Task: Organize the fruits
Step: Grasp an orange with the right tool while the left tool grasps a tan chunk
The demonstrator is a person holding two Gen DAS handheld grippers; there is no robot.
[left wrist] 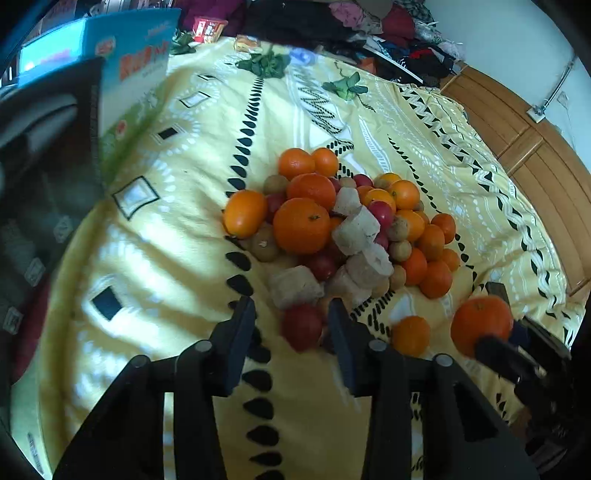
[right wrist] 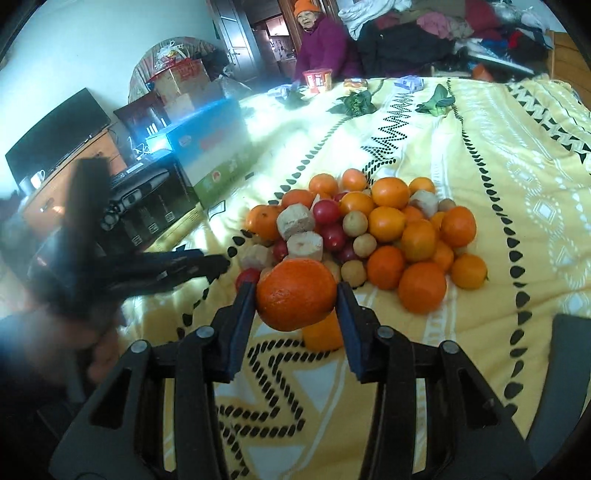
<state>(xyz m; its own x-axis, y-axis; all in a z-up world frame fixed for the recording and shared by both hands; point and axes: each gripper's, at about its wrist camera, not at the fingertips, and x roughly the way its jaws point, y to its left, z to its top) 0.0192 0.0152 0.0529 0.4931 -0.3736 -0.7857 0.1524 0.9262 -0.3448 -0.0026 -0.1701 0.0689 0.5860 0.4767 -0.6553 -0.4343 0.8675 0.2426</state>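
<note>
A pile of fruit (left wrist: 332,221) lies on the yellow patterned bedspread (left wrist: 166,258): oranges, small red fruits, brown longan-like balls and pale cut chunks. The pile also shows in the right wrist view (right wrist: 369,229). My left gripper (left wrist: 291,317) is open, its fingers either side of a red fruit (left wrist: 301,330) at the pile's near edge. My right gripper (right wrist: 295,295) is shut on an orange (right wrist: 295,293), held above the bedspread in front of the pile. That held orange shows in the left wrist view (left wrist: 480,328) at the right.
A blue and green carton (right wrist: 214,147) stands at the bed's left side next to black boxes (right wrist: 155,210). Leafy greens (right wrist: 354,101) and snack packets lie at the far end. A person in purple (right wrist: 321,40) sits behind. A clothes heap (left wrist: 351,26) and wooden headboard (left wrist: 517,129) border the bed.
</note>
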